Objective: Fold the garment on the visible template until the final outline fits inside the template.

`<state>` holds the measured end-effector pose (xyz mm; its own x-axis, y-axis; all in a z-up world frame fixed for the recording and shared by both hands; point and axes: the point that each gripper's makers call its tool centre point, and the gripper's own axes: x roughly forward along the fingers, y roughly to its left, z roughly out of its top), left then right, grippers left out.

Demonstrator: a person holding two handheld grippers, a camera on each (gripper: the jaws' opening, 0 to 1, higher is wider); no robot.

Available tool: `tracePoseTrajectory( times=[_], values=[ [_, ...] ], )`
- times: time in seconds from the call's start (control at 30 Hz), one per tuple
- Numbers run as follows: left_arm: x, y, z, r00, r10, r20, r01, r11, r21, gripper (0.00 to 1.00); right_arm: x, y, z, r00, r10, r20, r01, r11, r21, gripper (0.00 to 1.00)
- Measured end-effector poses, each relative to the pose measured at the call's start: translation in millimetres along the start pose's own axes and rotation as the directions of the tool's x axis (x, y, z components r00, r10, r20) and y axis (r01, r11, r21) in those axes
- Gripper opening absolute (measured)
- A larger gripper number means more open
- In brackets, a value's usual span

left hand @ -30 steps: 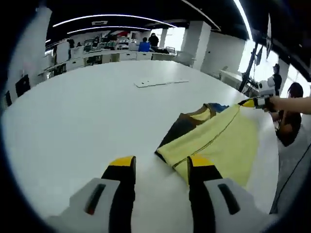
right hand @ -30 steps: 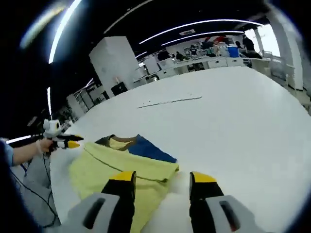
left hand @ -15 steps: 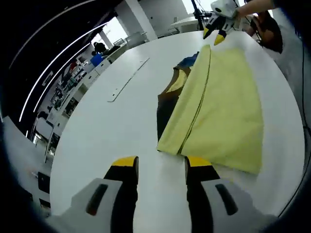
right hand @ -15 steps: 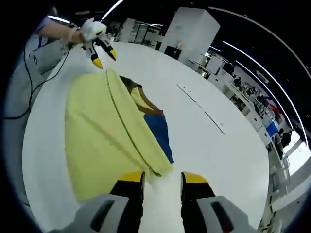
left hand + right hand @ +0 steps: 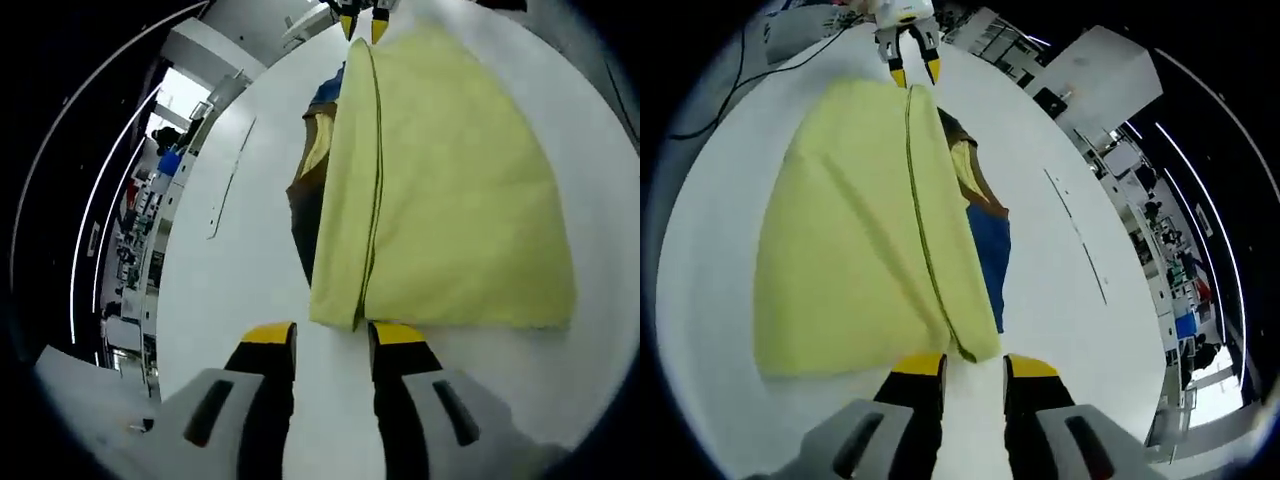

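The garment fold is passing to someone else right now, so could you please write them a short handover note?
Left tongs: open, at one corner of the folded yellow edge.
Right tongs: open, at the opposite corner of that edge.
Garment: on the white table, yellow layer folded over, brown and blue parts showing beside it.
Done: one fold lies flat.
Left: grip both corners, fold again; I cannot make out the template outline.

The yellow fold hides most of the garment's brown and blue parts.
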<state>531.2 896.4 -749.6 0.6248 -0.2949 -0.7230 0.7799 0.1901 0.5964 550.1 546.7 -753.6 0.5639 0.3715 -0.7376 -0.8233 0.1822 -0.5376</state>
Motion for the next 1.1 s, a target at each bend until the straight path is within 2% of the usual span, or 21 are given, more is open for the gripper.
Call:
tracePoseTrajectory(
  times=[0.13,0.23,0.33,0.47,0.57,0.6,0.63,0.7,0.8,0.9,0.97,1.0,1.03,1.07,1.1],
  values=[
    [-1,1.2,3.5,1.0,-0.003,0.008,0.003,1.0,-0.005,0.26,0,-2,1.4,1.0,-0.007,0.007,0.007,1.0,0.011,0.18],
    [-3,4.4,3.4,1.0,0.002,0.008,-0.002,1.0,-0.011,0.23,0,-2,5.2,1.0,-0.006,0.02,0.005,1.0,0.016,0.1],
    [-7,7.7,5.1,1.0,0.01,0.014,-0.01,1.0,0.004,0.21,1,-2,8.0,1.0,-0.009,0.029,0.008,1.0,0.025,0.1],
    [-7,4.9,5.6,1.0,0.003,0.008,-0.003,0.996,0.086,0.17,2,1,7.3,1.0,-0.002,0.022,0.001,1.0,0.023,0.09],
    [-5,1.4,5.8,1.0,-0.01,0.011,0.009,0.995,0.104,0.1,2,2,8.5,1.0,0.0,0.025,-0.001,0.999,0.04,0.02],
    [-5,0.6,5.8,1.0,-0.015,0.01,0.014,0.994,0.104,0.05,1,2,9.3,1.0,0.0,0.026,-0.001,0.999,0.051,0.0],
    [-5,0.1,5.6,1.0,-0.017,0.004,0.017,0.996,0.092,0.01,1,1,10.3,1.0,-0.002,0.031,0.0,0.998,0.059,0.0],
    [-5,3.1,7.1,1.0,-0.008,0.01,0.008,0.998,0.061,0.01,1,-1,12.4,0.999,-0.006,0.036,0.003,0.997,0.077,0.0],
    [-4,10.7,7.5,1.0,-0.001,0.021,0.002,0.999,-0.044,0.0,1,-5,16.9,0.998,-0.013,0.06,0.004,0.989,0.147,0.0],
    [0,19.4,5.8,1.0,-0.008,0.025,0.013,0.981,-0.193,0.0,5,-14,16.3,0.998,-0.023,0.062,0.009,0.977,0.215,0.0],
    [7,20.9,1.0,0.999,-0.044,0.011,0.045,0.947,-0.318,0.0,8,-20,15.3,0.998,-0.025,0.057,0.012,0.973,0.229,0.0],
    [11,21.5,-1.1,0.998,-0.061,0.007,0.059,0.92,-0.387,0.0,9,-22,14.9,0.998,-0.028,0.052,0.015,0.97,0.244,0.0],
    [14,23.5,-0.7,0.998,-0.065,0.016,0.066,0.904,-0.423,0.0,11,-23,14.9,0.998,-0.028,0.051,0.013,0.963,0.271,0.0],
    [18,24.1,-3.5,0.996,-0.086,0.006,0.078,0.877,-0.474,0.0,14,-24,15.1,0.999,-0.021,0.048,0.005,0.949,0.316,0.0],
    [19,23.7,-3.3,0.995,-0.096,0.005,0.085,0.855,-0.511,0.0,15,-26,14.9,0.999,-0.022,0.046,0.006,0.947,0.32,0.0]
  ],
)
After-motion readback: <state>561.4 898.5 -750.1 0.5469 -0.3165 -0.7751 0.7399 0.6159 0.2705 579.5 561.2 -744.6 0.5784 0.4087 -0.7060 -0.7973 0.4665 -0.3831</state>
